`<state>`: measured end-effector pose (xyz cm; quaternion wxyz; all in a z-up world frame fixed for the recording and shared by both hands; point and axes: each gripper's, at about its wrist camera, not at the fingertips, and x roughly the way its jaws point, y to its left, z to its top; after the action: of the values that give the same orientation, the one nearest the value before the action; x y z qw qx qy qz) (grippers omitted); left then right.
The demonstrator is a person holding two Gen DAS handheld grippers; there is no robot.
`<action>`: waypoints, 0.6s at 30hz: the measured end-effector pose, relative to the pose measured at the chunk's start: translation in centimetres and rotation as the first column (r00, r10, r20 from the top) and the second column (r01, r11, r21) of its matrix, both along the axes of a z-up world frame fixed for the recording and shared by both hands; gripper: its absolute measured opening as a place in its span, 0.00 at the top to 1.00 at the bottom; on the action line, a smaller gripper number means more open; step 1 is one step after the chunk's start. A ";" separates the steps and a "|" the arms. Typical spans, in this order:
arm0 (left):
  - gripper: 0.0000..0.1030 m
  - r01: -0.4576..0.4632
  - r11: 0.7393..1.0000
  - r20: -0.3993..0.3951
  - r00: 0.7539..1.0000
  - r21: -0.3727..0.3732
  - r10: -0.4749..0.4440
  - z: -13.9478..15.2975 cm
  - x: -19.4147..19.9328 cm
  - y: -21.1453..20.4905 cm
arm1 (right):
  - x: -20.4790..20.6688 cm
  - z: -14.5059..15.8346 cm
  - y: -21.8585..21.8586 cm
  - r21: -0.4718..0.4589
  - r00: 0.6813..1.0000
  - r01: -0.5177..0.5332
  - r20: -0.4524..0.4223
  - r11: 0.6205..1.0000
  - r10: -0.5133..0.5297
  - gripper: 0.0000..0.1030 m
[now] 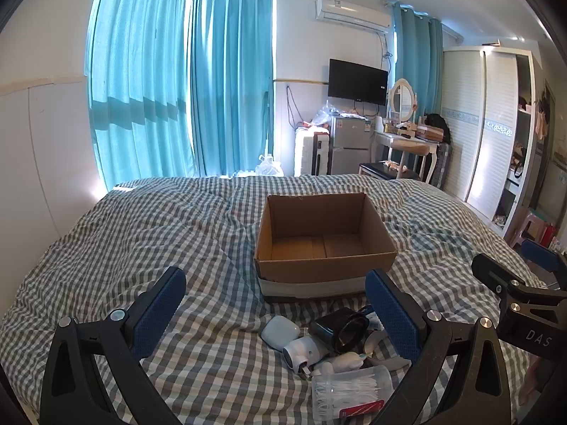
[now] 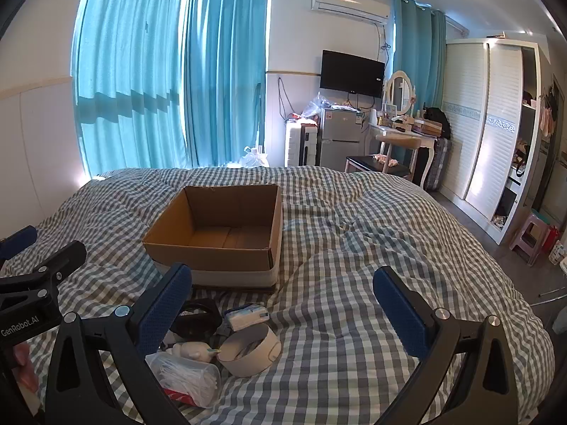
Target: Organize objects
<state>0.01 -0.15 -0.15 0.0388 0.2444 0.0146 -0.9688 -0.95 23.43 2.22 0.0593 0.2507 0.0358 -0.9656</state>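
An open, empty cardboard box (image 1: 324, 237) sits on the checked bed cover; it also shows in the right wrist view (image 2: 219, 226). In front of it lies a pile: a white case (image 1: 280, 331), a white charger (image 1: 301, 352), a black ring-shaped object (image 1: 342, 329), a clear cotton-swab jar (image 1: 351, 393) (image 2: 187, 382), a white round band (image 2: 250, 352) and a blue-white packet (image 2: 246, 315). My left gripper (image 1: 280, 318) is open above the pile, holding nothing. My right gripper (image 2: 283, 315) is open and empty, just right of the pile.
The bed cover (image 2: 354, 248) stretches wide around the box. Teal curtains (image 1: 177, 81) hang behind. A fridge (image 1: 349, 145), a dressing table (image 1: 407, 141) and a white wardrobe (image 1: 485, 124) stand past the bed's far and right edges. A pink stool (image 2: 531, 233) is on the floor.
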 end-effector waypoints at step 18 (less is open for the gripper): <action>0.00 -0.004 1.000 0.017 1.000 0.003 0.004 -0.6 0.0 -0.2 | 0.4 0.1 -0.7 0.022 1.000 -0.023 -0.006 1.000 0.023 0.00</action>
<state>0.00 -0.33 -0.73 0.0407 0.2524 0.0162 -0.9666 -0.56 22.77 2.33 0.0675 0.2481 0.0493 -0.9651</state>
